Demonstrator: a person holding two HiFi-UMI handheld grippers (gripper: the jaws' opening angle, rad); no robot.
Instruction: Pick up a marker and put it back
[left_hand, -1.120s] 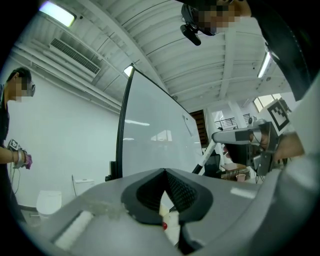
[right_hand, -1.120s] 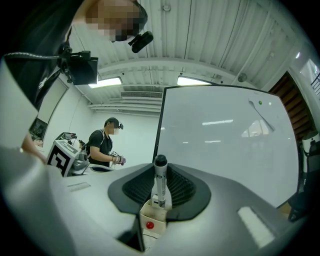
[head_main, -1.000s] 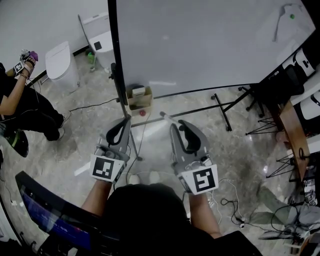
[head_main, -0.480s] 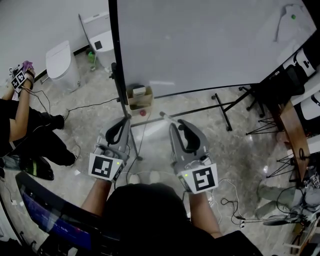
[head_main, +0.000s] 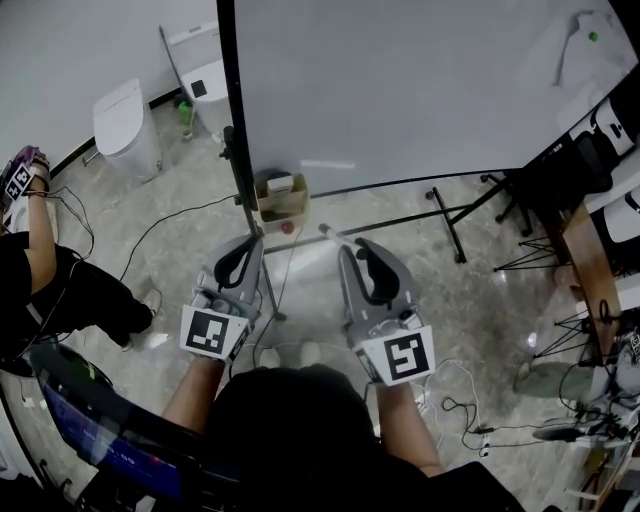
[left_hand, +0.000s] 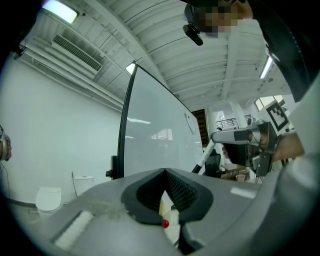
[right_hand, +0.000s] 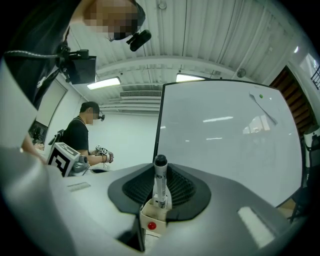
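My right gripper is shut on a white marker with a black cap, whose capped end pokes out past the fingertips. In the right gripper view the marker stands upright between the ribbed pads. A small cardboard box sits at the whiteboard's lower left edge, ahead of both grippers, with a red dot just below it. My left gripper is level beside the right one, jaws together and nothing held. Through its jaws the left gripper view shows the box and red dot.
The whiteboard's stand legs spread over the stone floor. A white bin stands at the left wall. Another person with marker-tagged gloves is at the left. Desks and chairs crowd the right; cables lie on the floor.
Both grippers have stayed still. The person at the left has shifted toward the picture's left edge, raised hand moving down and left.
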